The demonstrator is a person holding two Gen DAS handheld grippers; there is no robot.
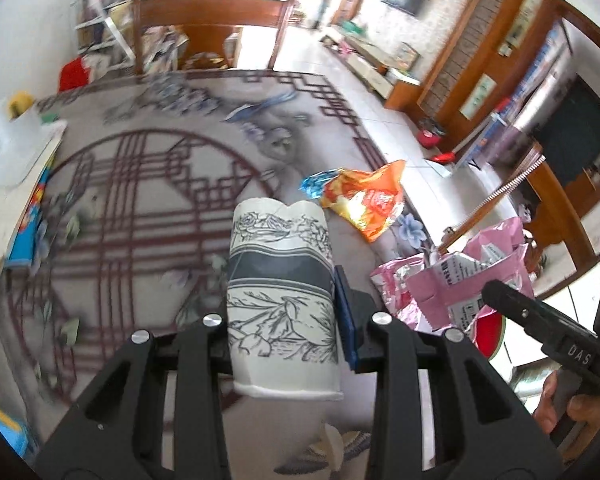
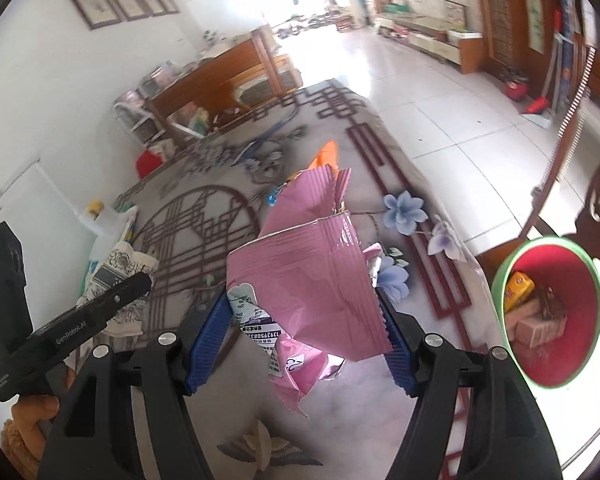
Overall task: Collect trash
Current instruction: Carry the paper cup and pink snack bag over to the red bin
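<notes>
My left claw is clamped on one paper cup: white, printed with dark ink-style flowers and a broad grey band, its far rim pinched in. It is held lengthwise between the fingers, above the bench, which wears a grey cloth with maroon lattice lines and blue flowers.

My right claw grips one pink mailer bag, crumpled and ribbed, torn at the near end, with a white printed shipping label on its left side. The blue pads press it from both sides. It hangs above the near right part of the bench.

Still lying on the bench, far of the cup: one orange-and-yellow snack wrapper, crinkled and glossy, with one blue foil wrapper touching its left edge.

One bin, green outside and red inside, stands right of the bench, below its edge. Inside it I count one yellow packet and two pinkish-brown boxes; a dark scrap beside them I cannot identify.

At the bench's left edge sits a stack of white and blue books.
</notes>
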